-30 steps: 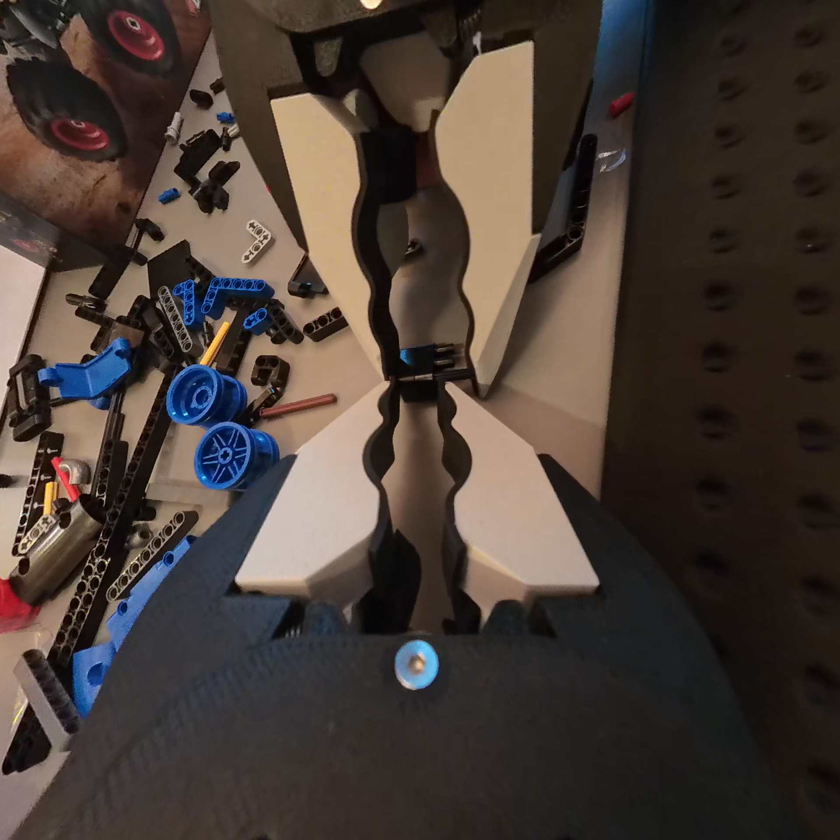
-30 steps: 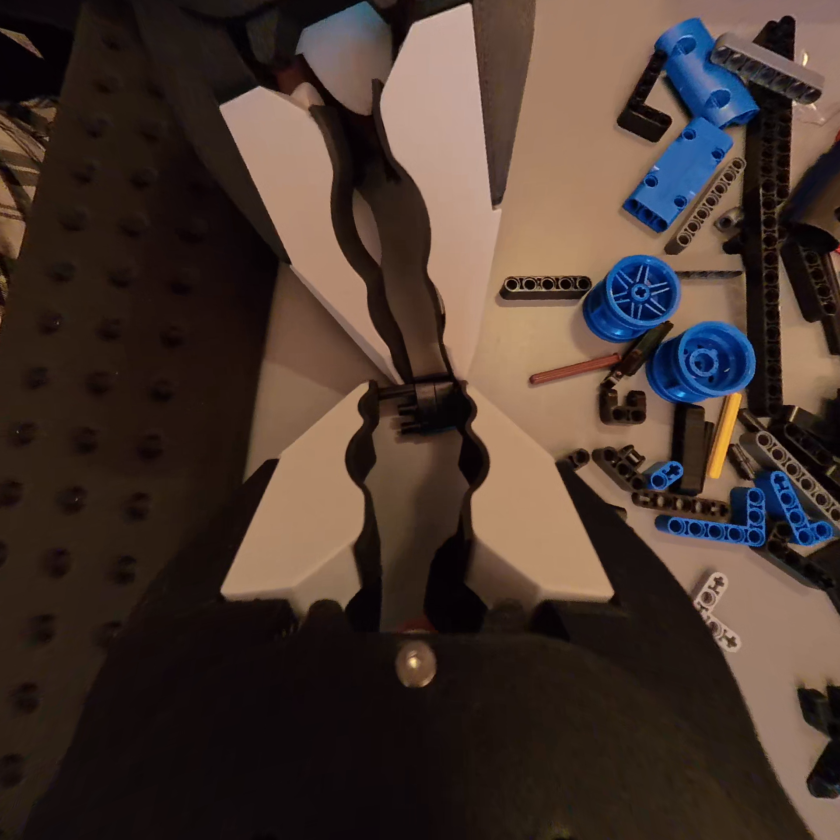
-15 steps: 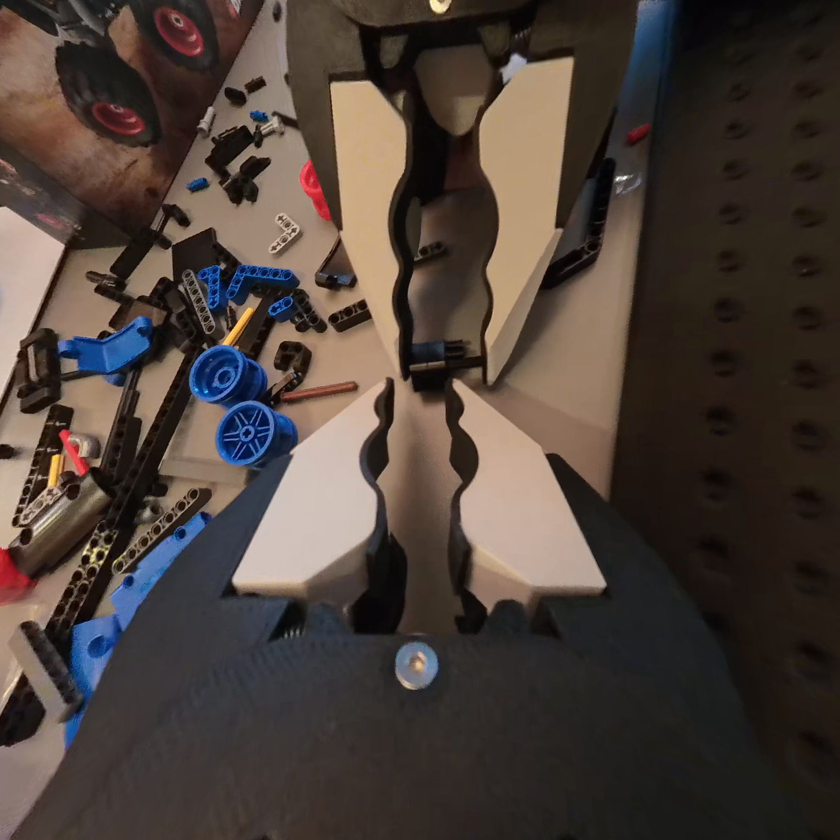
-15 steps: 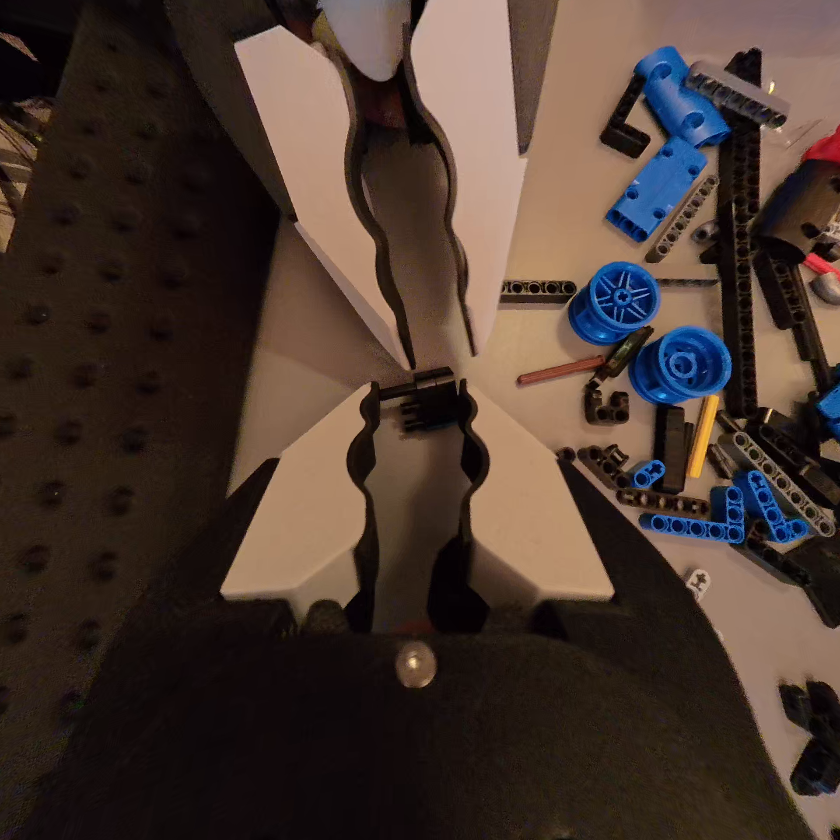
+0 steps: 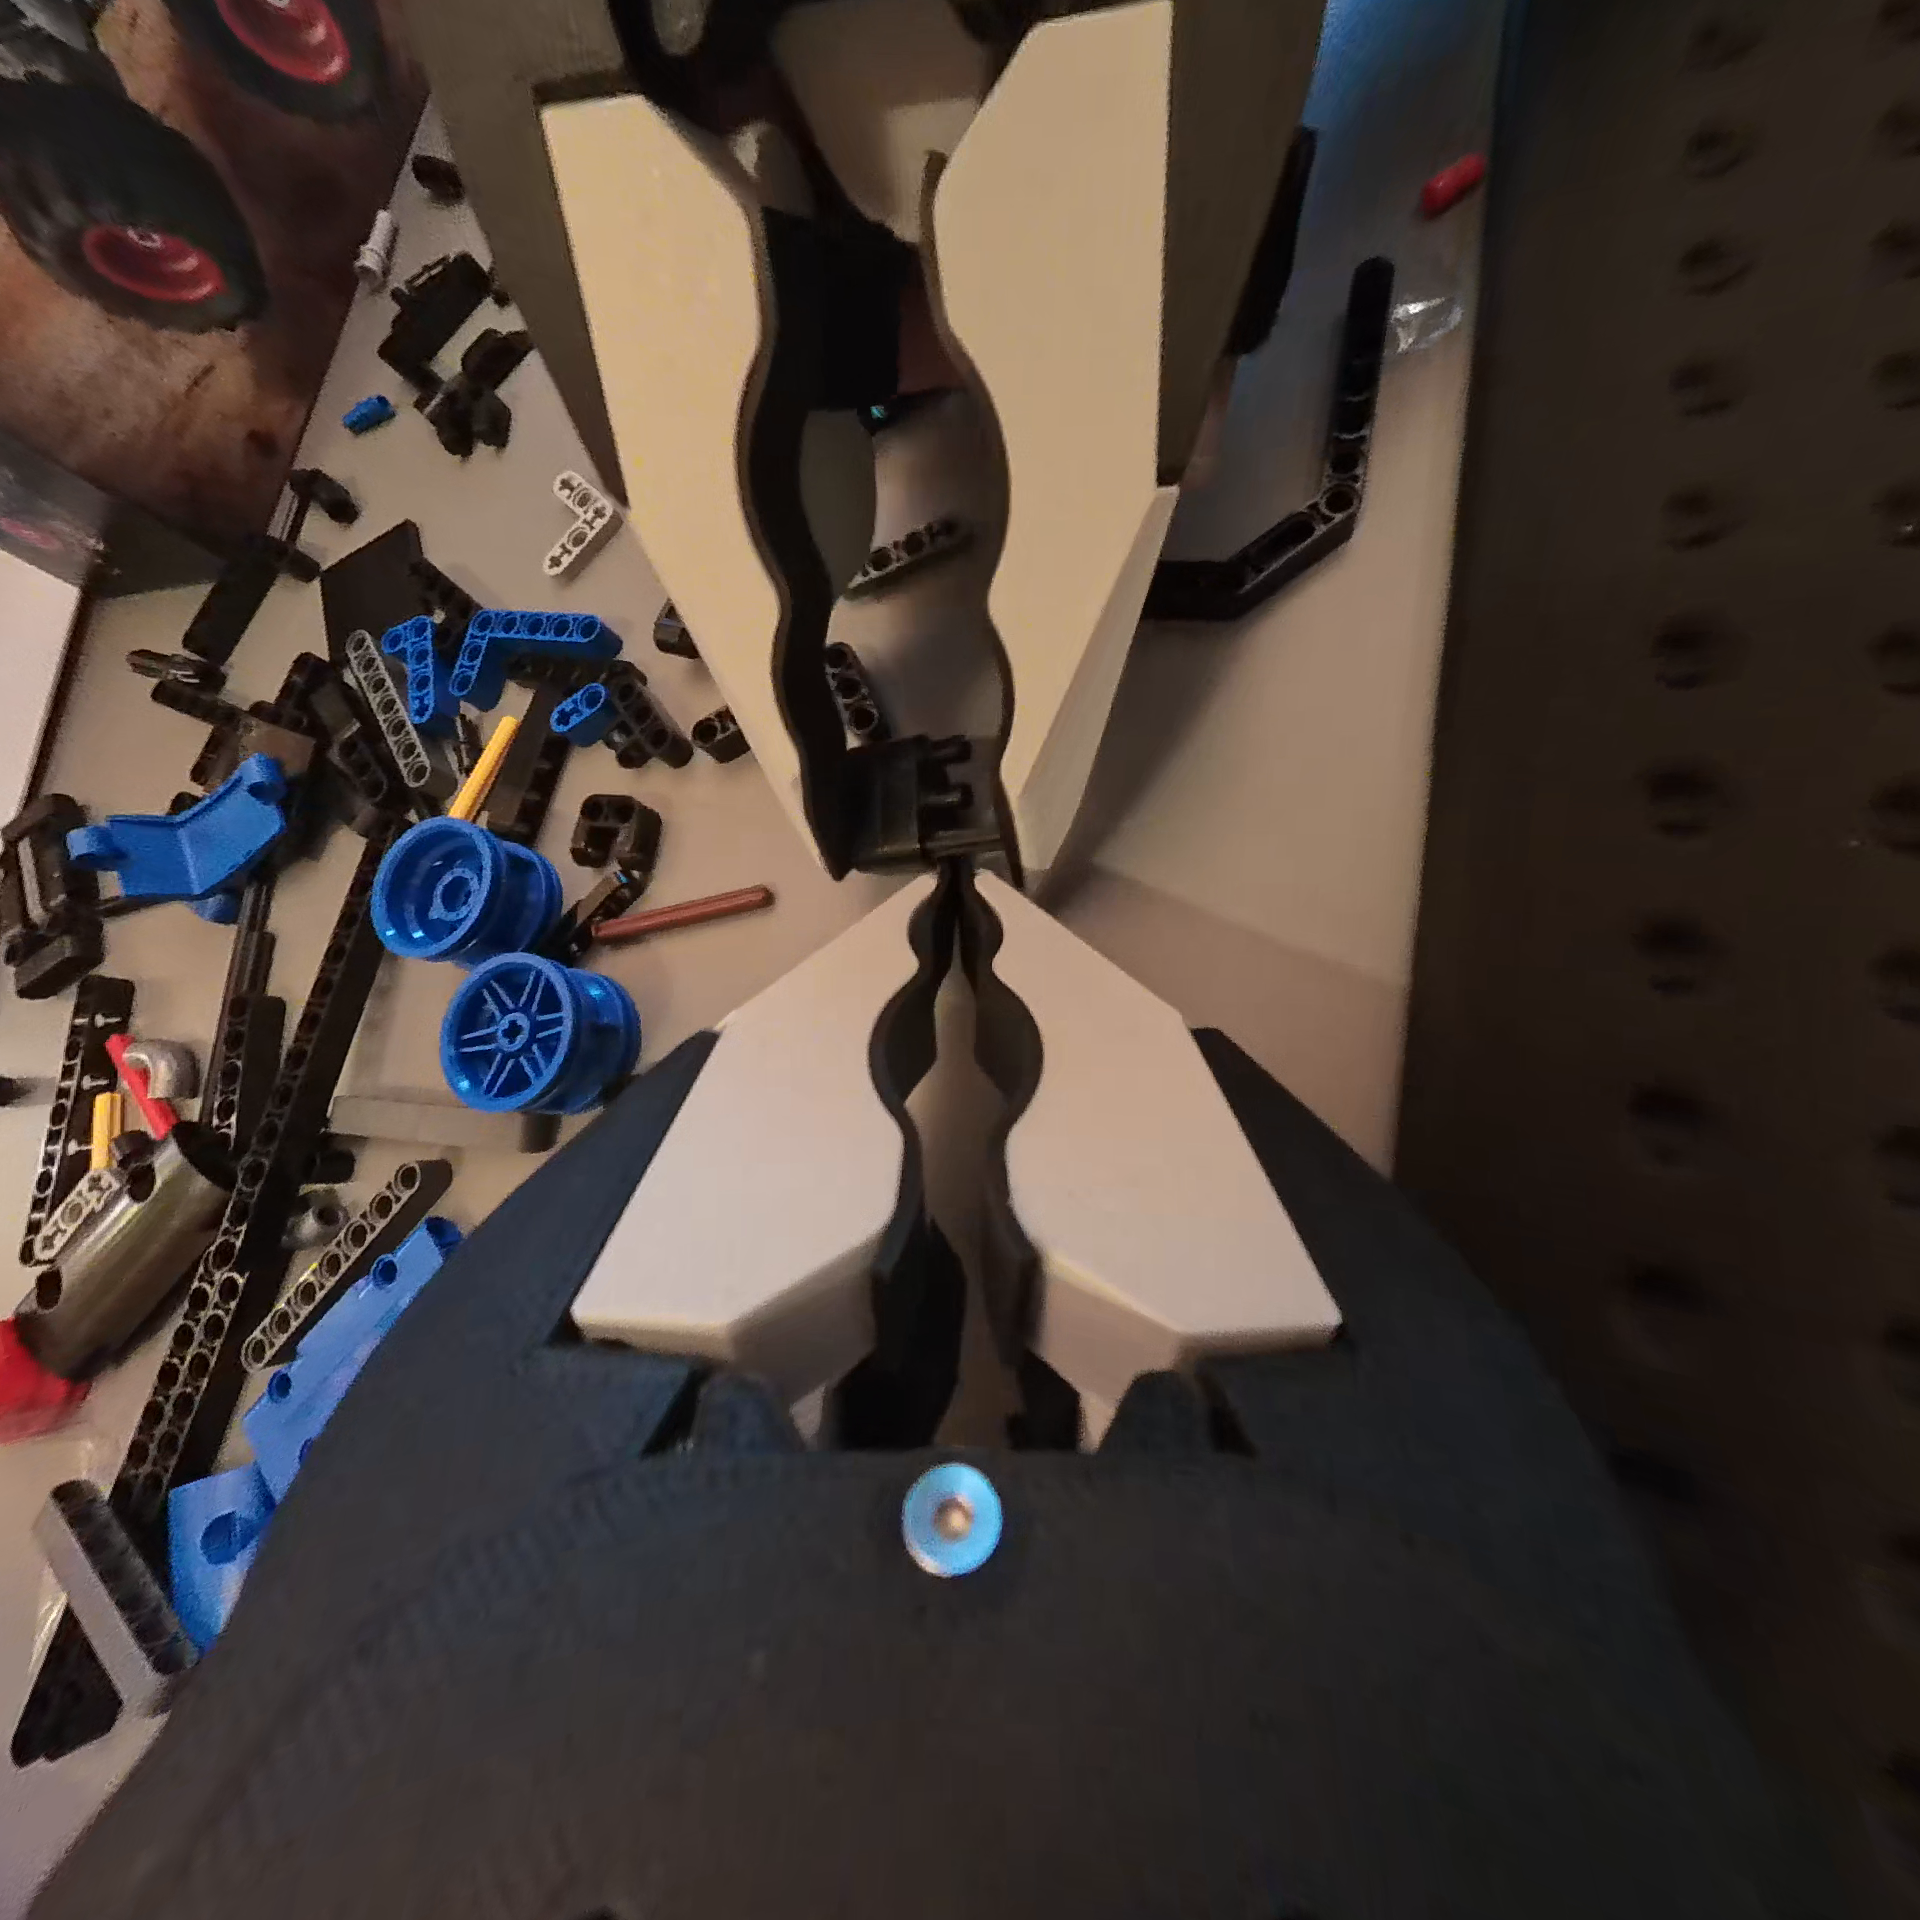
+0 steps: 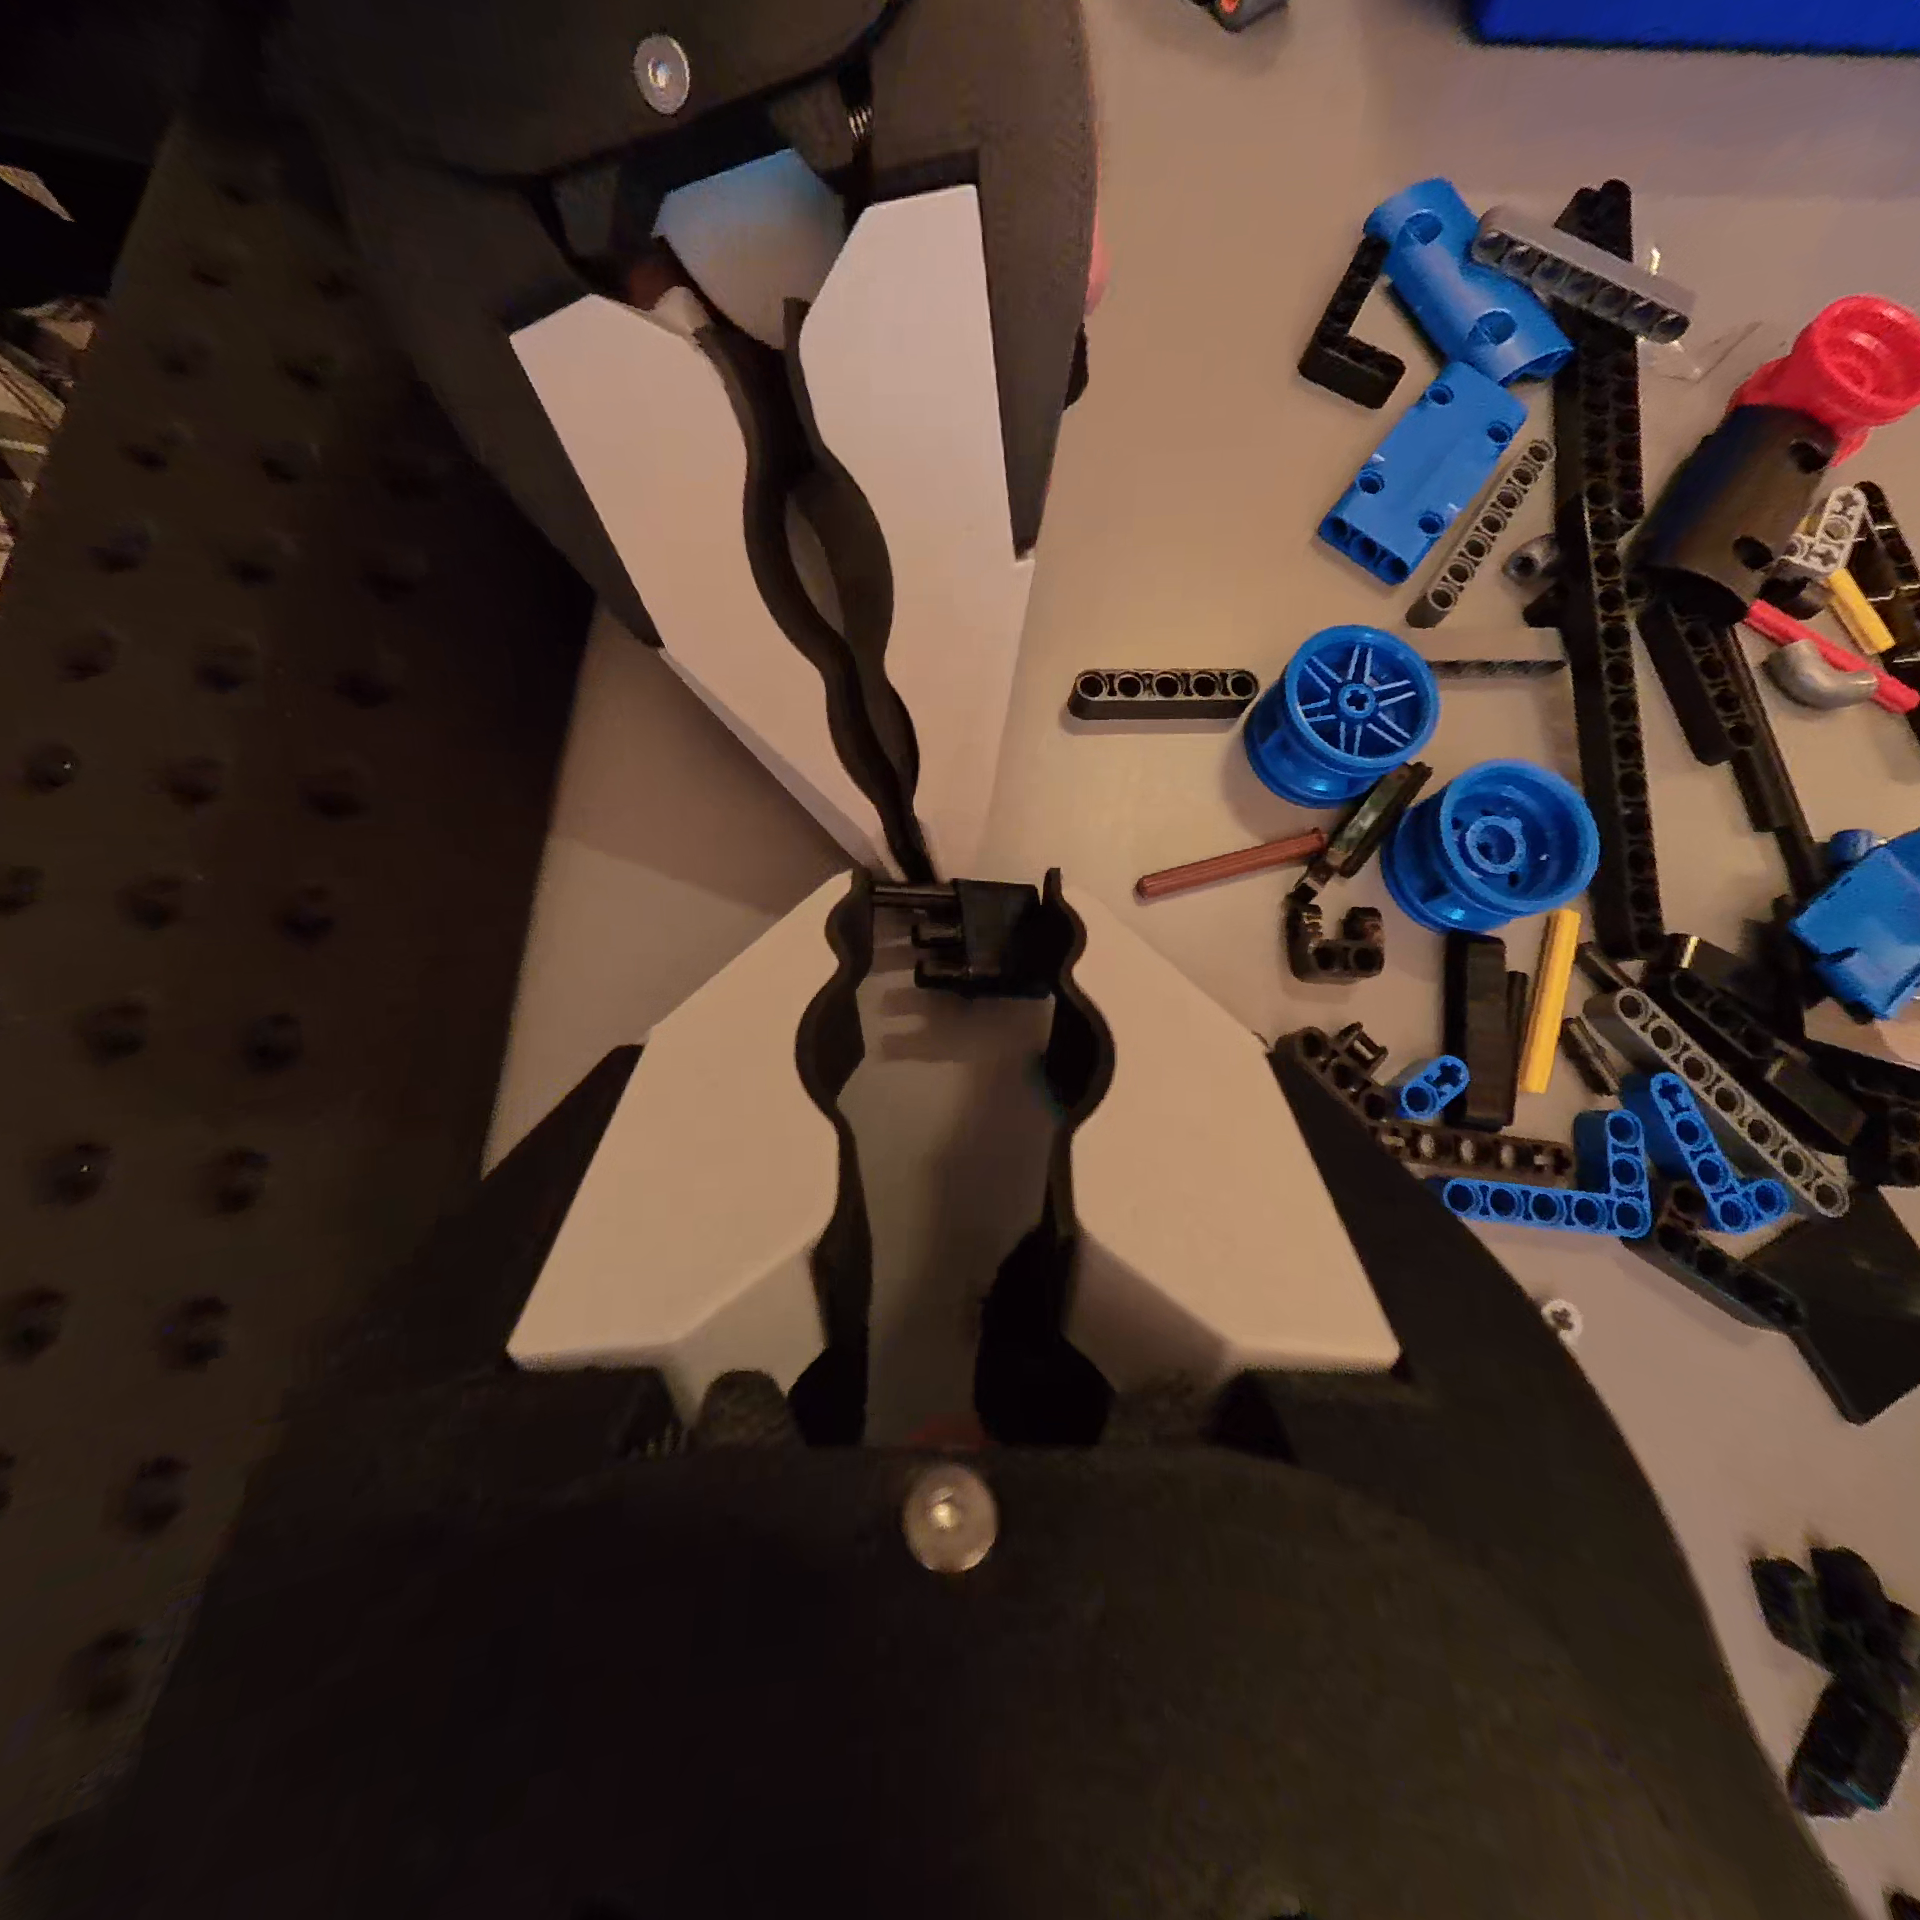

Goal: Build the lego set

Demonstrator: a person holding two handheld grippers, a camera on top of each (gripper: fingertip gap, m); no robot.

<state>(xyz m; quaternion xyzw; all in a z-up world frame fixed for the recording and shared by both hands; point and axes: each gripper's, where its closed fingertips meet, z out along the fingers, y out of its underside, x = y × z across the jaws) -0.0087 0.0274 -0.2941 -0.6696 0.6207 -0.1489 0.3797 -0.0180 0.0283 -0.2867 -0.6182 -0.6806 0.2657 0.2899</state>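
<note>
Grippers met tip to tip above the table's (image 5: pixel 1247 831) edge: right gripper (image 6: pixel 961 935) clasped a black connector (image 6: pixel 982 935); left gripper (image 5: pixel 951 894) pinched its pin (image 6: pixel 902 896).

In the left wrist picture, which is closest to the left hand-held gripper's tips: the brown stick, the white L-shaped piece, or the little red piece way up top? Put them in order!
From the left hand-held gripper, nearest first:
1. The brown stick, lying just to the left of the tips.
2. The white L-shaped piece, farther up on the left.
3. The little red piece, far up on the right, by the table's edge.
</note>
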